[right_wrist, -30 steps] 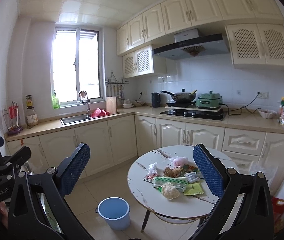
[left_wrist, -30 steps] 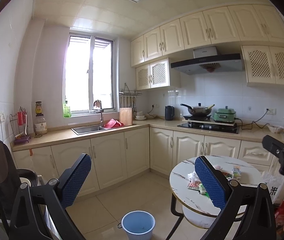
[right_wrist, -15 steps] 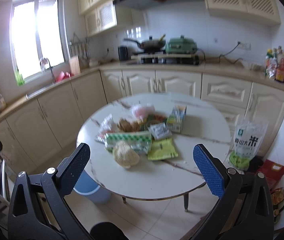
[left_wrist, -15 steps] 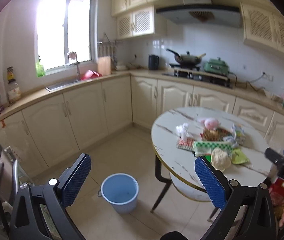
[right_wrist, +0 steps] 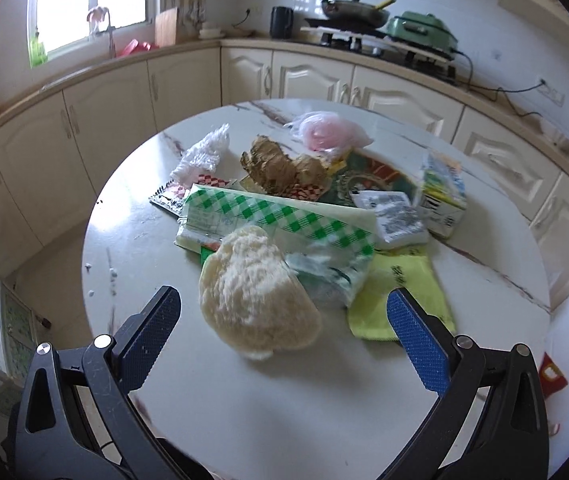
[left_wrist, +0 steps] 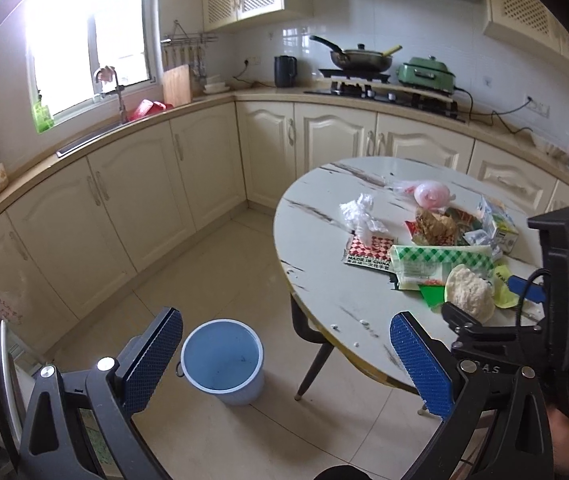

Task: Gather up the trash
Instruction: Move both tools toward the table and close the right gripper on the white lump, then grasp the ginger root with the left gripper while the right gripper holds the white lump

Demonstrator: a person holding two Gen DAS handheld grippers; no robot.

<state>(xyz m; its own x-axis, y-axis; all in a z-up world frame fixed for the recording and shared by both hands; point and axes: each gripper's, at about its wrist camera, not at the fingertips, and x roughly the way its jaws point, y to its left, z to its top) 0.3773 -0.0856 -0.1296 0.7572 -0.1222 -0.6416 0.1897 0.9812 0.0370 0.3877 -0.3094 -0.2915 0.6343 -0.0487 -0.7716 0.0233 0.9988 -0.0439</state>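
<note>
Trash is piled on the round marble table [right_wrist: 156,264]: a crumpled whitish wad [right_wrist: 254,292] nearest me, a green-checked wrapper [right_wrist: 280,216], a yellow-green packet [right_wrist: 400,292], brown crumpled paper [right_wrist: 280,166], a pink bag [right_wrist: 326,132], a clear plastic scrap [right_wrist: 204,152] and a small carton [right_wrist: 442,196]. My right gripper [right_wrist: 284,332] hangs open just above the table, its fingers either side of the whitish wad without touching it. My left gripper [left_wrist: 284,356] is open and empty, held above the floor over the blue bucket [left_wrist: 222,360]. The same pile shows in the left wrist view, whitish wad [left_wrist: 468,292] at its near edge.
Cream cabinets [left_wrist: 132,208] and a counter run around the room, with a sink [left_wrist: 84,140], a kettle [left_wrist: 285,71] and a stove with a pan [left_wrist: 358,60]. The right-hand gripper's body [left_wrist: 564,320] fills the left view's right edge. Tiled floor [left_wrist: 212,272] lies between bucket and cabinets.
Both grippers tilted down and moved toward the table. The right one closed in on the pile until its open fingers flank the whitish wad; the bucket came nearer in the left view.
</note>
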